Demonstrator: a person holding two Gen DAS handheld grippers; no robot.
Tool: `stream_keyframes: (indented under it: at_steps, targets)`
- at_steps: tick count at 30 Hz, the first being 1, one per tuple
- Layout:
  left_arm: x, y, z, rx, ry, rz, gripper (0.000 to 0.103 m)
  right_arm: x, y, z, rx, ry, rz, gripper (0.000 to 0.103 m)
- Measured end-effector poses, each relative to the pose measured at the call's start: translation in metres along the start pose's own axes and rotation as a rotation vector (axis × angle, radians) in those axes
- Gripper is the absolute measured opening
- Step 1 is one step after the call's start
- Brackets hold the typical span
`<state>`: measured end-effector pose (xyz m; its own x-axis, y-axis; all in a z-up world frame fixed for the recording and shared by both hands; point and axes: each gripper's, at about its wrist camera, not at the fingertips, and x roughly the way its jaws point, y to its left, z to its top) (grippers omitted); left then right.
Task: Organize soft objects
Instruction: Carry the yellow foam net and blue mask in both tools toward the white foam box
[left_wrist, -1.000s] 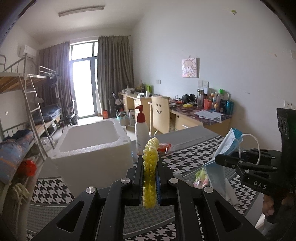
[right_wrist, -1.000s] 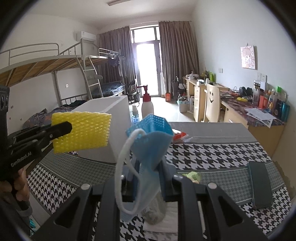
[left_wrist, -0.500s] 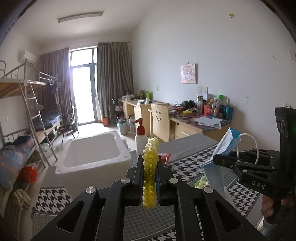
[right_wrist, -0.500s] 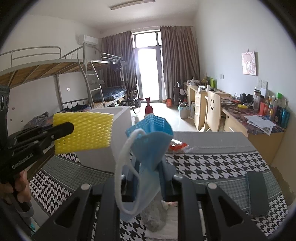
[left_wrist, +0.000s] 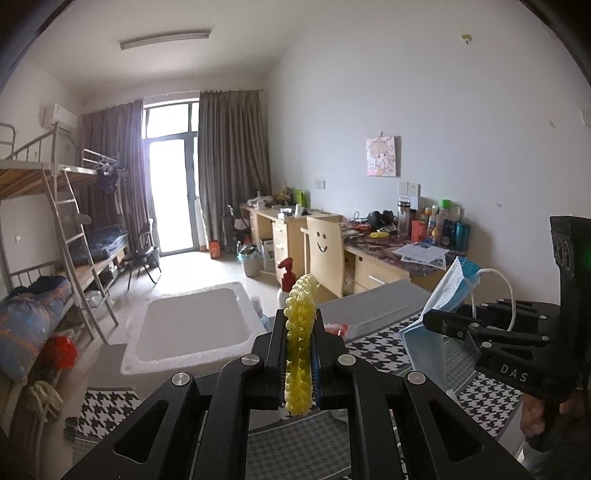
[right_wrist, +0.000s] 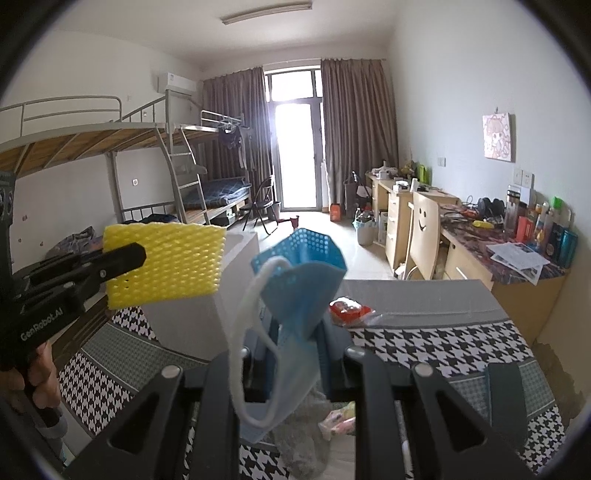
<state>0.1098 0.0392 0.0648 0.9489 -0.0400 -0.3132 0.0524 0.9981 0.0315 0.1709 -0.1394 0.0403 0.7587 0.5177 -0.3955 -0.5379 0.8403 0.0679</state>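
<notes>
A yellow foam net (left_wrist: 300, 347) is being held edge-on and upright in the closed jaws of the left gripper (left_wrist: 299, 363), its long axis rising out of the jaws, while a blue face mask (right_wrist: 295, 295) is being pinched in the closed jaws of the right gripper (right_wrist: 295, 354), its white ear loop (right_wrist: 243, 332) hanging loose toward the desk. Both soft things are being carried in the air above the near part of the houndstooth-covered desk (right_wrist: 436, 347). In the right wrist view, the net is being shown broadside at the left, with the mask just beside it to the right, the two apart.

The white foam box (left_wrist: 192, 325) is being kept ahead of both grippers, at the desk's far left corner, its open top facing up. By the look of it, it is the place meant for both things. It is lying directly ahead and slightly left of the left gripper's jaws, so the net-bearing hand is judged the nearer; the mask would have to be taken across leftward to reach it.

A red-capped pump bottle (left_wrist: 287, 284) is being seen just past the box's right wall, and a red packet (right_wrist: 347, 310) is lying at the desk's far edge. More soft items, a grey cloth (right_wrist: 306, 439) among them, are being left on the near edge below the right gripper.
</notes>
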Motion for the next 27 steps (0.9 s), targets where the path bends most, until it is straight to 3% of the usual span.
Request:
stream_keyframes:
  at_steps: [27]
  targets:
    - [0.016, 0.028, 0.027, -0.017, -0.032, 0.149, 0.011, 0.014, 0.022, 0.05, -0.049, -0.056, 0.054, 0.023]
